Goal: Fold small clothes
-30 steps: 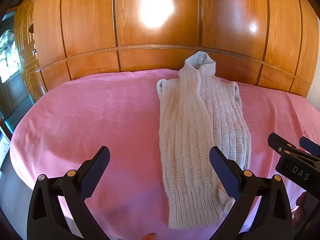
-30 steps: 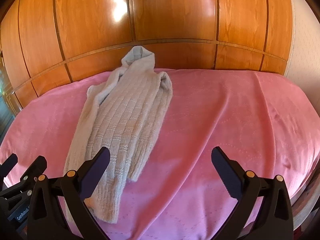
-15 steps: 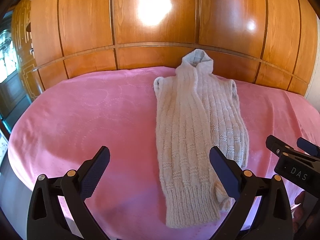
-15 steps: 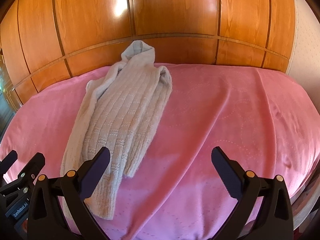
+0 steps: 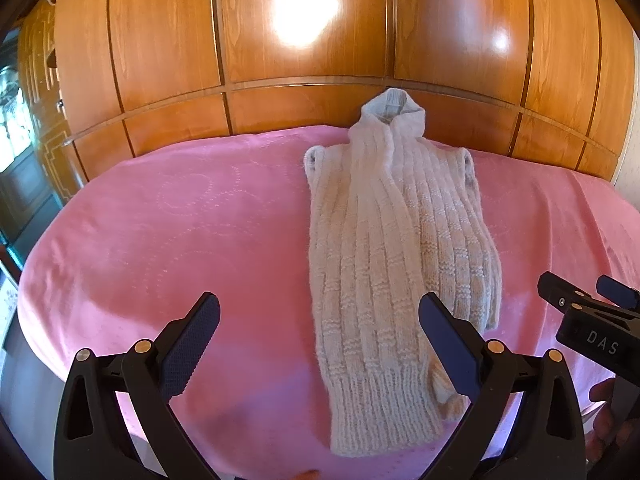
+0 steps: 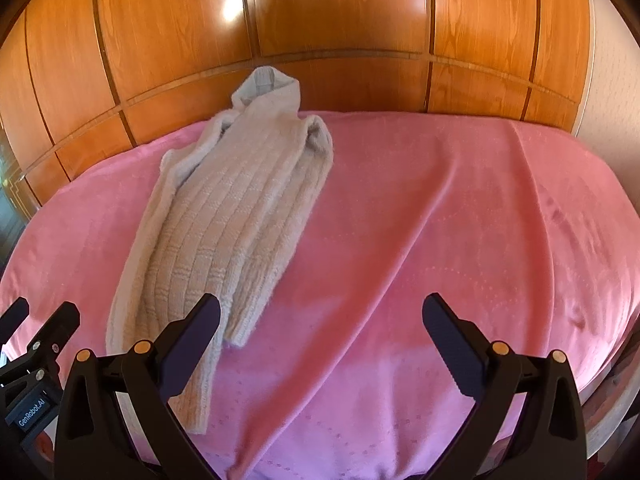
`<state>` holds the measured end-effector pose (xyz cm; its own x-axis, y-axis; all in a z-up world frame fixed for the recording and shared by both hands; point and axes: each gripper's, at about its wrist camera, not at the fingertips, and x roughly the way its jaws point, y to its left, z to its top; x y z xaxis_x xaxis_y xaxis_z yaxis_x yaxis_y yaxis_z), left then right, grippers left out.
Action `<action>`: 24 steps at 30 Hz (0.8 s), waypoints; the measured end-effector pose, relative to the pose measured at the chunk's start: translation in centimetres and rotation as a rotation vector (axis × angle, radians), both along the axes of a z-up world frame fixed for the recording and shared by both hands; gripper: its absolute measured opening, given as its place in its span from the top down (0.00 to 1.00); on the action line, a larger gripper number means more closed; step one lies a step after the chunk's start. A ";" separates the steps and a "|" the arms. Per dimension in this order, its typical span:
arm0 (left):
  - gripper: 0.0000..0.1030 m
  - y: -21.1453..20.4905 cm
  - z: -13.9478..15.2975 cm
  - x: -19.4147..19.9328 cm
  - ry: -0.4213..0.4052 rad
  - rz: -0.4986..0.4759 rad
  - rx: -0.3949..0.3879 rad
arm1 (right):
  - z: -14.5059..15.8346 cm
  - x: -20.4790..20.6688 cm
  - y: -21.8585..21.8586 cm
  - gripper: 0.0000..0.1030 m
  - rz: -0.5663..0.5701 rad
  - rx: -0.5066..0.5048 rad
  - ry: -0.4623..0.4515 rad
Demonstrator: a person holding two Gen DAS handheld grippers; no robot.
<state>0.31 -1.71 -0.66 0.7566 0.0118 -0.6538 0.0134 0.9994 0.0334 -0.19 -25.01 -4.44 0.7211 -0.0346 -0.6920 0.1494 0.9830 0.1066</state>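
A cream knitted hooded sweater (image 5: 384,240) lies folded lengthwise into a narrow strip on the pink bed cover (image 5: 180,220), hood toward the wooden wall, ribbed hem nearest me. My left gripper (image 5: 320,320) is open above the hem, its right finger over the strip's lower right edge, and it holds nothing. In the right wrist view the sweater (image 6: 232,216) runs up the left side. My right gripper (image 6: 320,320) is open over bare pink cover, its left finger overlapping the sweater's near end. The right gripper (image 5: 584,300) also shows at the right edge of the left wrist view.
Glossy wooden wardrobe panels (image 5: 304,40) stand right behind the bed. The pink cover (image 6: 460,220) spreads wide to the right of the sweater, with a long crease. The bed's left edge drops off beside dark furniture (image 5: 24,184). The left gripper (image 6: 32,336) shows at the lower left.
Both views have shifted slightly down and nearer to the bed, so the sweater sits a little higher in each. Sweater unmoved; both grippers remain open.
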 end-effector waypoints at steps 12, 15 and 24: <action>0.04 -0.7 -0.4 0.3 0.019 -0.030 0.003 | -0.2 -0.1 -1.0 0.02 -0.022 -0.003 -0.005; 0.04 -0.9 -0.6 0.3 0.024 -0.042 0.001 | -0.2 -0.2 -1.1 0.02 -0.020 0.002 -0.011; 0.04 -1.6 -1.1 0.6 0.047 -0.060 0.007 | -0.4 -0.1 -2.1 0.02 -0.030 0.034 -0.005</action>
<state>0.94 -3.31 -1.79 0.7248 -0.0278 -0.6884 0.0744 0.9965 0.0381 -0.31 -27.09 -4.87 0.7236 -0.0328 -0.6895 0.1786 0.9738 0.1410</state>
